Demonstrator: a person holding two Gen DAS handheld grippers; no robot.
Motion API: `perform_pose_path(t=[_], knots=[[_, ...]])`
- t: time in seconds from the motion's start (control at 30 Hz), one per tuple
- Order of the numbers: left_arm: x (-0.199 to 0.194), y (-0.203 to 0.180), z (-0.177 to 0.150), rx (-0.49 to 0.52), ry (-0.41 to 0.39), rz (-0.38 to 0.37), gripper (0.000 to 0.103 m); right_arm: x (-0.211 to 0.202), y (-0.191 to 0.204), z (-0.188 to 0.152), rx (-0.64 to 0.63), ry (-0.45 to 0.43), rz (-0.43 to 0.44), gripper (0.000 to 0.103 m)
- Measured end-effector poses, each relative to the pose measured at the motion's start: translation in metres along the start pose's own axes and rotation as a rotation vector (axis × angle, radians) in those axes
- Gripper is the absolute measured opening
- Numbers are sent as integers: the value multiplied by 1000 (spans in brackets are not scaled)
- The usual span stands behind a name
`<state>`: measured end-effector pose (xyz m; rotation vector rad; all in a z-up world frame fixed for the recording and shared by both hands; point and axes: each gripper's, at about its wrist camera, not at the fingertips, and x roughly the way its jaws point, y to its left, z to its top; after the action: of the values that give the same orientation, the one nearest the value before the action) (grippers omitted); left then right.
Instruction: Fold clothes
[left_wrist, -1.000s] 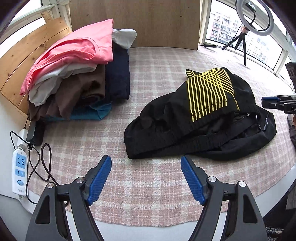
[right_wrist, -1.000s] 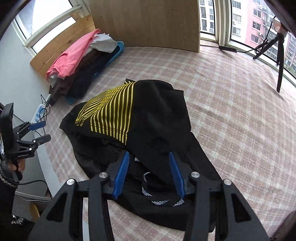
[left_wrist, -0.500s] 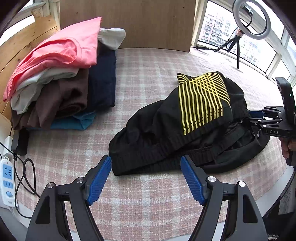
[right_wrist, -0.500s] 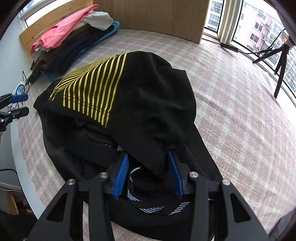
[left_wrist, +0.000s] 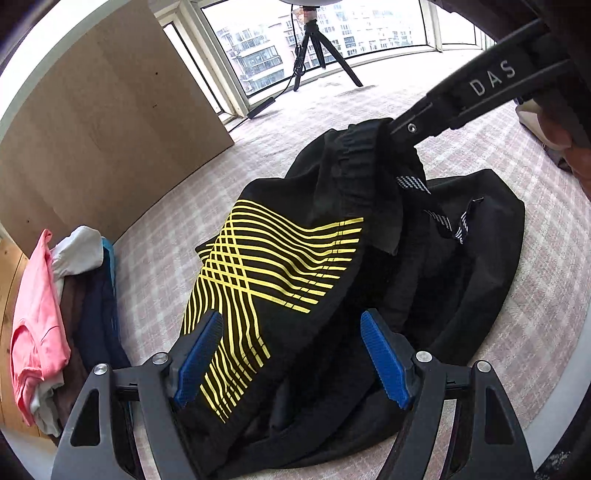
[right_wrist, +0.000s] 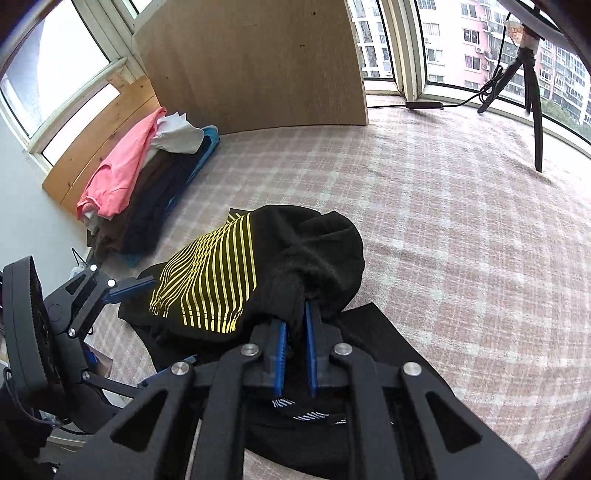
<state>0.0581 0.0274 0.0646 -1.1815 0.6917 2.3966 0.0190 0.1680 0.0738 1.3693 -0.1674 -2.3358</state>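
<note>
A crumpled black garment with yellow stripes (left_wrist: 280, 273) lies on the pink checked bed cover (left_wrist: 162, 258); it also shows in the right wrist view (right_wrist: 221, 280). My left gripper (left_wrist: 291, 354) is open, its blue pads either side of the garment's near edge; it shows from outside in the right wrist view (right_wrist: 129, 288). My right gripper (right_wrist: 295, 325) is shut on a black fold at the waistband and lifts it; its arm marked DAS shows in the left wrist view (left_wrist: 399, 129).
A pile of folded clothes topped by a pink one (right_wrist: 122, 177) lies by the wooden headboard (right_wrist: 110, 125); it also shows in the left wrist view (left_wrist: 37, 321). A wooden board (right_wrist: 251, 66) leans at the back. A tripod (left_wrist: 321, 51) stands by the window.
My right gripper has closed on the waistband fold and raised it. My left gripper has moved forward onto the garment's striped end, still open.
</note>
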Motion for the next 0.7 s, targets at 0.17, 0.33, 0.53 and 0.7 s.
perform_pose_path(t=[0.17,0.33,0.53,0.7], knots=[[-3,39,5,-148,-13,-49,39,-3,0,5,-10,-12,-15,9],[-5,77,9,-297,-26,-98,17,-5,3,5,-17,-16,-35,31],[-9,121,-4,-435,-37,-94,9,-14,24,-33,62,-25,33,46],[-4,135,-16,-478,-30,-101,9,10,48,-75,97,93,112,46]])
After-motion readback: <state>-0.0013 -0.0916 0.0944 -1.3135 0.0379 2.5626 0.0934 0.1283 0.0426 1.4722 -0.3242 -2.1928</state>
